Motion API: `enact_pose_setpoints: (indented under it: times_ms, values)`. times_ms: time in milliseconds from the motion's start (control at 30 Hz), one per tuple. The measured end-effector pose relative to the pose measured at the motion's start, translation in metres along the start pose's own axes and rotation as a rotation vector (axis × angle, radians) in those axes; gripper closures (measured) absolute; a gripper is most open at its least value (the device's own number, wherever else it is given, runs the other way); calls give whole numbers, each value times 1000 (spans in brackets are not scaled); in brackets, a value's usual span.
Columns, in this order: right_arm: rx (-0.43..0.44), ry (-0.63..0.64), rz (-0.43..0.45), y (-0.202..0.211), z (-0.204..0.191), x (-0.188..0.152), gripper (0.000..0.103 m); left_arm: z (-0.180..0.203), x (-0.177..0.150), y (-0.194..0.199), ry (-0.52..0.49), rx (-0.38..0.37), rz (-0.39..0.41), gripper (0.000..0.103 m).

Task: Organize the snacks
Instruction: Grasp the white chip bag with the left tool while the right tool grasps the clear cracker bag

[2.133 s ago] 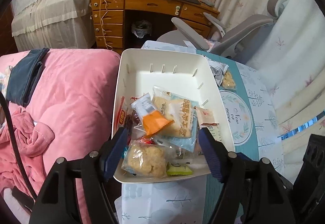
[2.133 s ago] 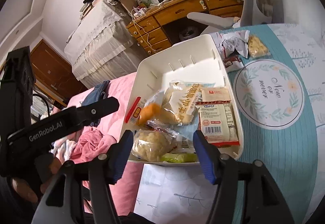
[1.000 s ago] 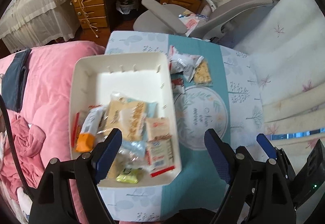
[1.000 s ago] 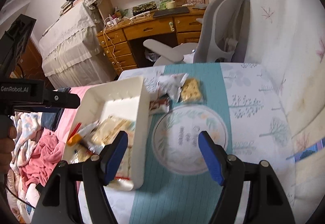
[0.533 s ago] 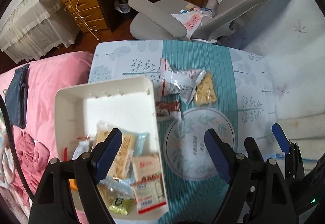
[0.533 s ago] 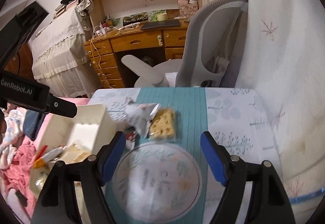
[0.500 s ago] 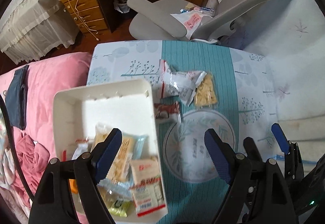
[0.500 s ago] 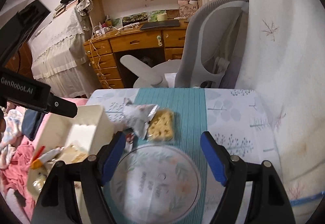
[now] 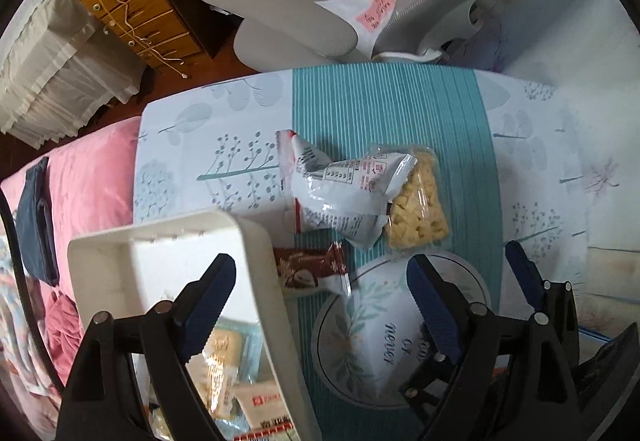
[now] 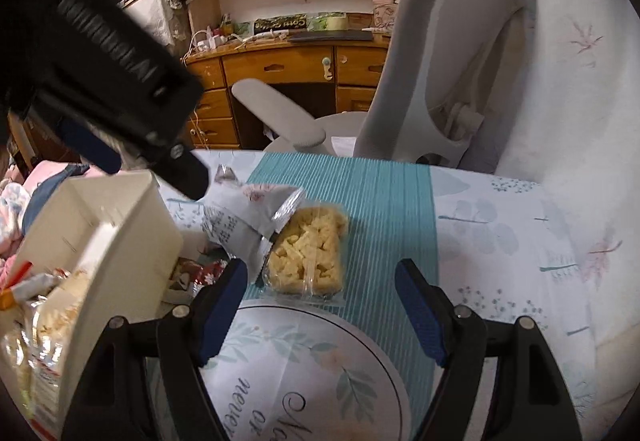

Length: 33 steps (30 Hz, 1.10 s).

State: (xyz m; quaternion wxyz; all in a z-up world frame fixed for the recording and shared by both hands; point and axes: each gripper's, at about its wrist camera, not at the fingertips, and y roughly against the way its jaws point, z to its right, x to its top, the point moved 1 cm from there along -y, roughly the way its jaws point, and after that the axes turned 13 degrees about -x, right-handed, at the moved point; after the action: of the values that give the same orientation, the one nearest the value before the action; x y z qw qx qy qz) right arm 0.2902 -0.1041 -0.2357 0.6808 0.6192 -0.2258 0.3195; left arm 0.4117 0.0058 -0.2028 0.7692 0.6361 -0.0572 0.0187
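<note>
Three loose snacks lie on the teal table runner: a clear bag of yellow crackers (image 9: 416, 209) (image 10: 308, 253), a crumpled white packet (image 9: 344, 193) (image 10: 240, 221) and a brown chocolate packet (image 9: 308, 269) (image 10: 200, 273) against the white tray (image 9: 256, 241) (image 10: 132, 225). The tray holds several packets (image 9: 224, 353). My left gripper (image 9: 320, 261) points down over the tray's right wall and the brown packet, its jaws opening and gripping nothing. My right gripper (image 10: 322, 265) hangs open just short of the cracker bag, empty. Its blue fingers (image 9: 516, 261) show in the left wrist view.
A grey office chair (image 9: 288, 25) stands past the table's far edge, with a wooden desk (image 9: 160, 1) behind it. Pink bedding (image 9: 88, 177) lies left of the table. A round printed mat (image 9: 384, 341) lies under both grippers. The left gripper's black body (image 10: 120, 73) fills the right view's upper left.
Both grippers have moved from over the tray's snacks to the right and downward, toward the loose packets on the runner. The packets now look larger and closer.
</note>
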Motion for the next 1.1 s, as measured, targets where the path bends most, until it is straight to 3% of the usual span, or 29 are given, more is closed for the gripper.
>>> enact_pose_setpoints:
  times_ms: [167, 367, 567, 633, 700, 767, 833, 1100]
  values:
    - [6, 9, 8, -18, -9, -10, 26, 4, 12, -22, -37, 80, -13, 17]
    - [-12, 20, -17, -40, -19, -18, 26, 5, 22, -48, -54, 87, -42, 17]
    - [35, -6, -20, -48, -20, -22, 26, 7, 29, -68, -71, 85, -52, 17]
    - [64, 2, -36, -54, -21, -22, 26, 6, 29, -75, -71, 98, -58, 22]
    - [68, 8, -47, -56, -22, -22, 27, 5, 29, -79, -64, 88, -68, 36]
    - [67, 7, -51, -58, -22, -23, 28, 5, 29, -80, -63, 79, -66, 38]
    - [62, 5, -61, -59, -22, -23, 38, 5, 29, -80, -65, 73, -56, 39]
    - [59, -13, -72, -57, -21, -24, 45, 4, 22, -70, -51, 42, -47, 49]
